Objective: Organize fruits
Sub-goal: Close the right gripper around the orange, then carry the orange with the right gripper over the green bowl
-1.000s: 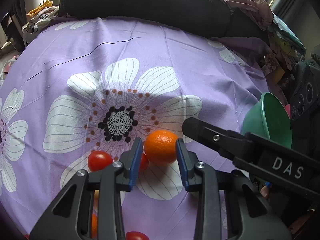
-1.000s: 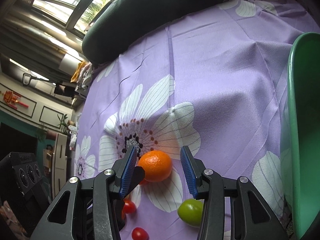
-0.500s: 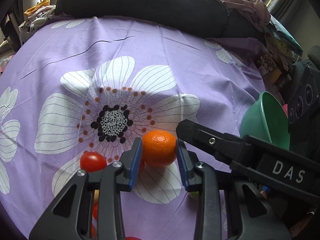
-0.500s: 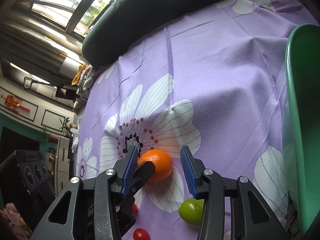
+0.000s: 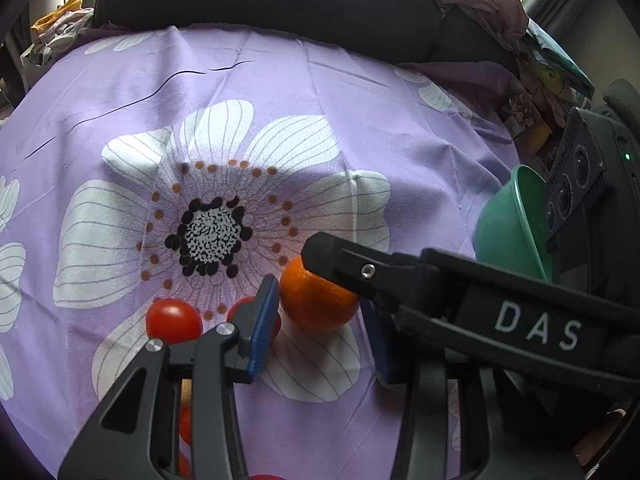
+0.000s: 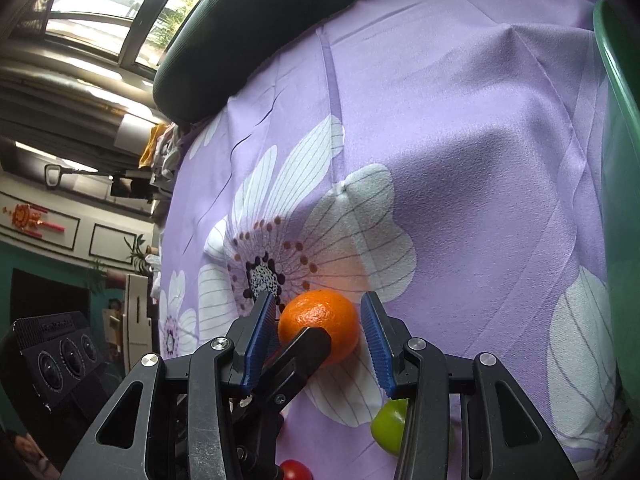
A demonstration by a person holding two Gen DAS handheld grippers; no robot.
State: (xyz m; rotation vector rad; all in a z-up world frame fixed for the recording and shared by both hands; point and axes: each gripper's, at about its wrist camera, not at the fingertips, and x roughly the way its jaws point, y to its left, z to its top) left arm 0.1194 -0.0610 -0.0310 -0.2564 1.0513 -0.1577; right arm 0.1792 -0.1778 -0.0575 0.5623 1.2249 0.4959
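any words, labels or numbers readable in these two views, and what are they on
"DAS": white capitals on the black body of the right gripper, seen in the left wrist view.
Faint lettering on top of the black camera unit at the lower left of the right wrist view: too small and blurred to read.
Red ornament on the far wall: no characters legible.
Nothing else carries text.

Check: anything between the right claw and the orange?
Yes. The left claw brackets the round orange fruit, and one black finger crosses in front of it, inside the right claw gap.
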